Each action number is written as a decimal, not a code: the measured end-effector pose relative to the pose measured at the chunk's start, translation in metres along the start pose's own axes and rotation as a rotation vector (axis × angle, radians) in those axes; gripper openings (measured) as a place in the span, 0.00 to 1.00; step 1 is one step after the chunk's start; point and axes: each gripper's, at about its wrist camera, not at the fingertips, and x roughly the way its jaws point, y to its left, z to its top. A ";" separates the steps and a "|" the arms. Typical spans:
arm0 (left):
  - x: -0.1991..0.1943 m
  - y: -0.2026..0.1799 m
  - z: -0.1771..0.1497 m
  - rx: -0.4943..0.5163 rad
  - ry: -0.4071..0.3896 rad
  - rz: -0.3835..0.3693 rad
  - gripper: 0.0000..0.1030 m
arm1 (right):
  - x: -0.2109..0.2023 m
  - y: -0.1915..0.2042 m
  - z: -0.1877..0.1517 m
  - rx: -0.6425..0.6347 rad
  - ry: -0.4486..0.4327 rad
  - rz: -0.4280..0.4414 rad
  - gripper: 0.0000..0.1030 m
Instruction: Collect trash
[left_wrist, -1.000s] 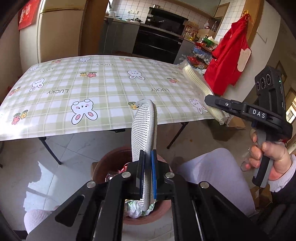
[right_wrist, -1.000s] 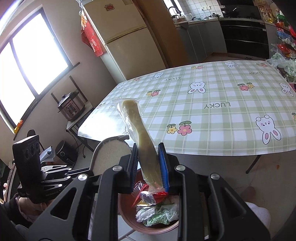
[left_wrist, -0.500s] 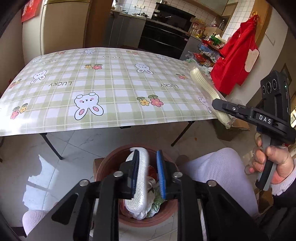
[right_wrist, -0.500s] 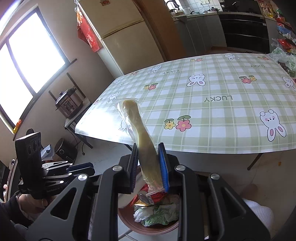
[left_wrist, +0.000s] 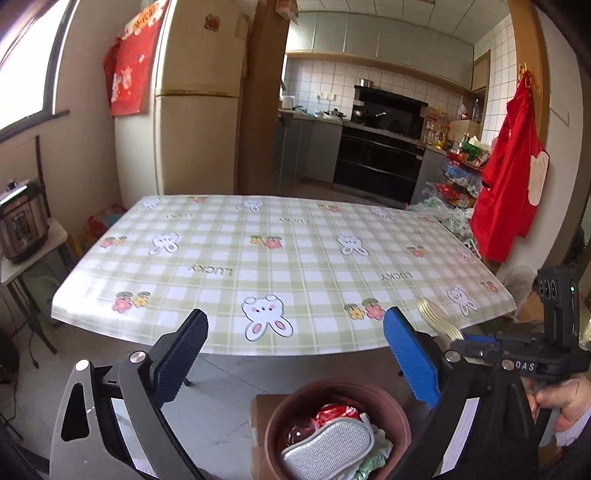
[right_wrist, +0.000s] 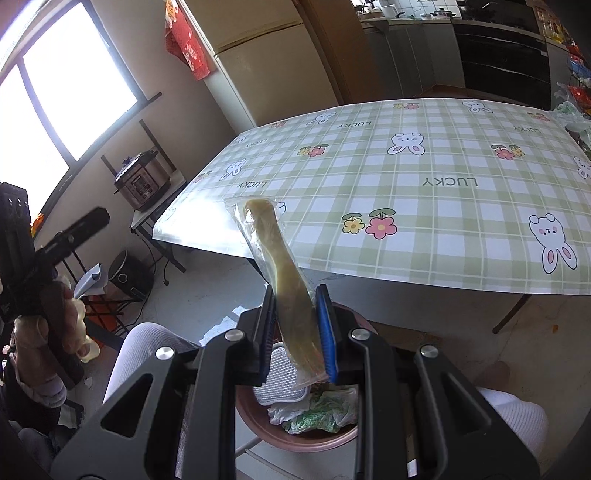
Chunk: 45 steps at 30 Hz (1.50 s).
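My left gripper hangs above the brown bin, its jaws opening wide with nothing between them. A grey mesh pad lies in the bin on top of crumpled wrappers. My right gripper is shut on a long yellowish packet in clear plastic, which sticks up and away over the bin. The grey mesh pad shows just under that gripper's fingers. In the left wrist view the right gripper is at the right edge with the packet's end poking out.
A table with a green checked bunny cloth stands just beyond the bin. A pressure cooker sits on a side stand to the left. The person's knee in white is beside the bin. A red apron hangs on the right wall.
The left gripper let go of the grey mesh pad, which dropped into the bin; its jaws spread wide and it rose and tilted up. The right gripper sank slightly, still holding the packet.
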 end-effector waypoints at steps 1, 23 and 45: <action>-0.002 0.001 0.002 -0.001 -0.012 0.011 0.94 | 0.001 0.001 -0.002 0.006 0.008 0.007 0.24; 0.007 0.004 -0.004 -0.024 0.045 0.001 0.94 | 0.004 -0.010 -0.005 0.096 0.025 -0.086 0.92; -0.022 -0.017 0.038 0.091 -0.042 0.043 0.94 | -0.081 0.043 0.047 -0.096 -0.190 -0.263 0.94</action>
